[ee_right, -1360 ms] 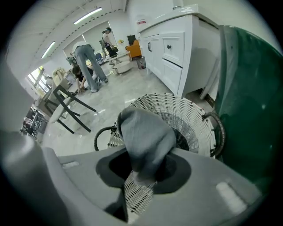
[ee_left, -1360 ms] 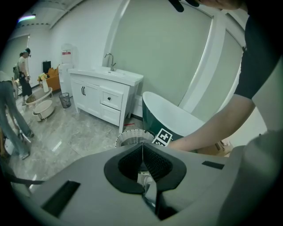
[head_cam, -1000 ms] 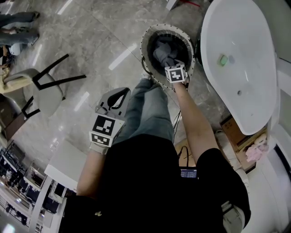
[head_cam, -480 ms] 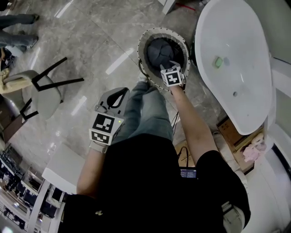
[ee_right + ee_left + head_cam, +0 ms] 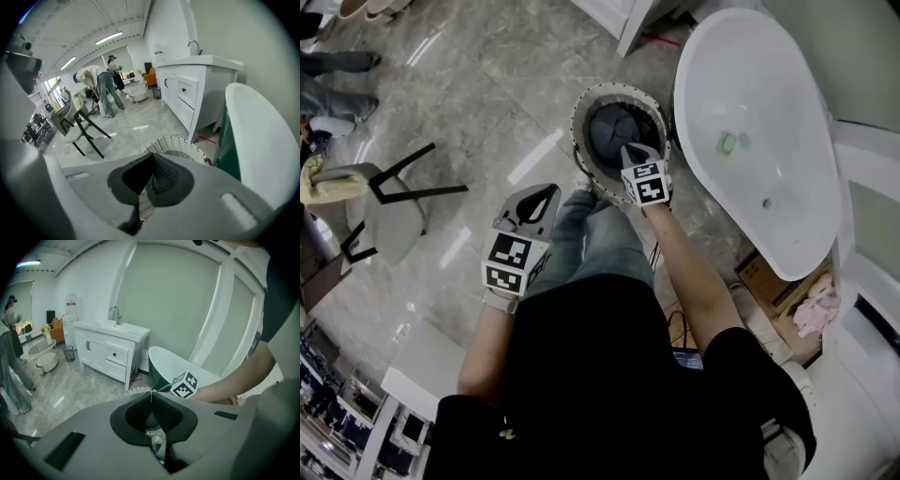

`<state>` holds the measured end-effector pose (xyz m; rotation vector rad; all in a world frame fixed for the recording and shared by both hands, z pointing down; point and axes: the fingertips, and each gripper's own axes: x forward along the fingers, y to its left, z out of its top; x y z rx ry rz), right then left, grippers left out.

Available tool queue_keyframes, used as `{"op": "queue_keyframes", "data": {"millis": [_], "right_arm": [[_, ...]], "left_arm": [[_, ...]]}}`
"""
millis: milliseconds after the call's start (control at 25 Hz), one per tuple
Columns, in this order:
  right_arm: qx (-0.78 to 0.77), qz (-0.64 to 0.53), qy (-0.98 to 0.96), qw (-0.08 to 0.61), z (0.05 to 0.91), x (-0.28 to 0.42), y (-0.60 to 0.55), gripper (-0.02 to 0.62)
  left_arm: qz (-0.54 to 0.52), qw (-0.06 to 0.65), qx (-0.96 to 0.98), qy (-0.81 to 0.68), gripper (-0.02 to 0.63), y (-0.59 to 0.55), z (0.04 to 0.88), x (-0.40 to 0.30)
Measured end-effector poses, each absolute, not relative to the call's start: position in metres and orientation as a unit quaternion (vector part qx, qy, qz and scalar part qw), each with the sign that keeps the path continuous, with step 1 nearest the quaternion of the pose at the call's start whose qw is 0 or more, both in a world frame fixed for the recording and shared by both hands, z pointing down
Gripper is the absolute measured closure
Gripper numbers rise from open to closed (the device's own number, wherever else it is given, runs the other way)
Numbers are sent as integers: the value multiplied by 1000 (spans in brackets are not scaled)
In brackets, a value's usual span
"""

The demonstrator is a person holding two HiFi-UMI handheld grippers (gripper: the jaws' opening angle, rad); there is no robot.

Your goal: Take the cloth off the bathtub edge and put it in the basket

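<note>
Dk grey cloth (image 5: 617, 131), white woven basket (image 5: 578, 127), white bathtub (image 5: 769, 84) (green outside), grey marbled floor (image 5: 487, 84)

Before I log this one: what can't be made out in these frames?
- Green thing in the tub: head view, too small to identify.
- Basket inside: right gripper view, hidden by that gripper's body; only the rim shows.
- Cloth: head view, near part behind the right gripper, whose jaws have just closed on nothing.

cloth (image 5: 615, 132) in basket (image 5: 578, 114), bathtub (image 5: 769, 98) just right
</note>
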<state>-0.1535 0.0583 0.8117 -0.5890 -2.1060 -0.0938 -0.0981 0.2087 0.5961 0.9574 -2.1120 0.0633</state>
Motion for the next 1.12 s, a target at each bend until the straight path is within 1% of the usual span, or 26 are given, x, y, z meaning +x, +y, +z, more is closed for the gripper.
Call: {"op": "queue_keyframes", "data": {"millis": [280, 600, 800, 1120], "right_arm": [[-259, -30, -880, 398, 712, -151, 64, 598], [-304, -25, -900, 312, 593, -146, 81, 598], [-315, -21, -912, 262, 517, -144, 77, 598], [-310, -5, -929, 201, 408, -147, 47, 598]], "left_arm": [[17, 371, 378, -848, 591, 198, 557, -103], [9, 329, 370, -869, 591, 197, 508, -118], [9, 289, 368, -884, 591, 198, 464, -130], [-8, 218, 378, -900, 591, 197, 386, -149]]}}
